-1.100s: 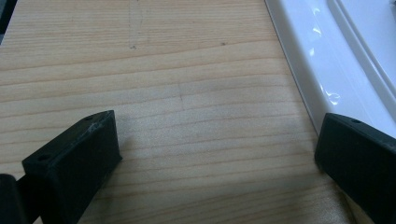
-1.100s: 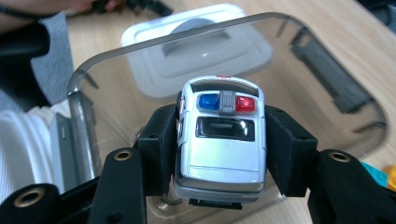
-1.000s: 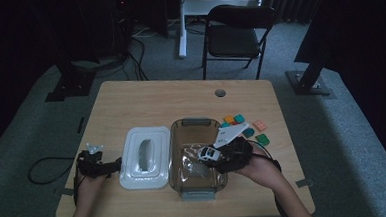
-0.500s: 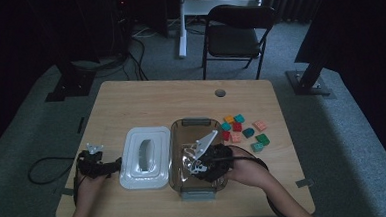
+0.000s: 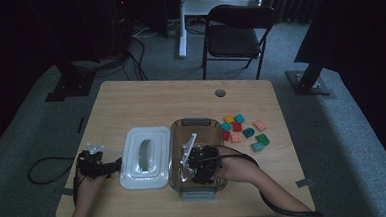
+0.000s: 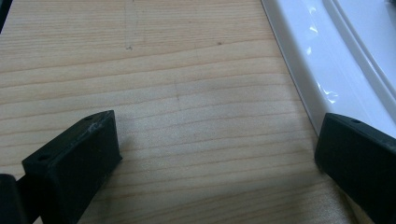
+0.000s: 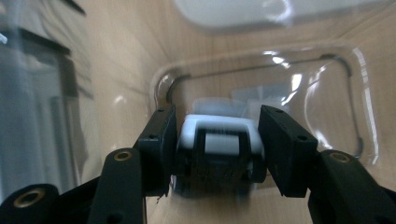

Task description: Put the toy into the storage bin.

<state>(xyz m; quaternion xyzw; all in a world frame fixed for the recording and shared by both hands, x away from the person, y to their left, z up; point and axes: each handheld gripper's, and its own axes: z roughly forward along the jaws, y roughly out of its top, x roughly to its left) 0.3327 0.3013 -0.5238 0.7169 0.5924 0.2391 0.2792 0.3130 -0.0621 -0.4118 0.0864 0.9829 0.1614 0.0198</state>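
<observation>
Wooden tabletop (image 5: 145, 98) carries a clear brown-tinted container (image 5: 196, 156) at centre front, with a white lid (image 5: 146, 158) lying just beside it to its left. Right gripper (image 5: 191, 163) sits over the container's interior, the hand behind it at the container's right rim. Left gripper (image 5: 94, 161) rests on the tabletop near the lid's left edge. A cluster of coloured blocks (image 5: 244, 133) lies right of the container. A folding chair (image 5: 235, 36) stands beyond the tabletop.

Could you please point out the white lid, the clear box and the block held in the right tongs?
white lid (image 5: 144, 158), high view, its raised middle
clear box (image 5: 196, 124), high view, far rim
block (image 7: 219, 142), right gripper view, its front face
</observation>
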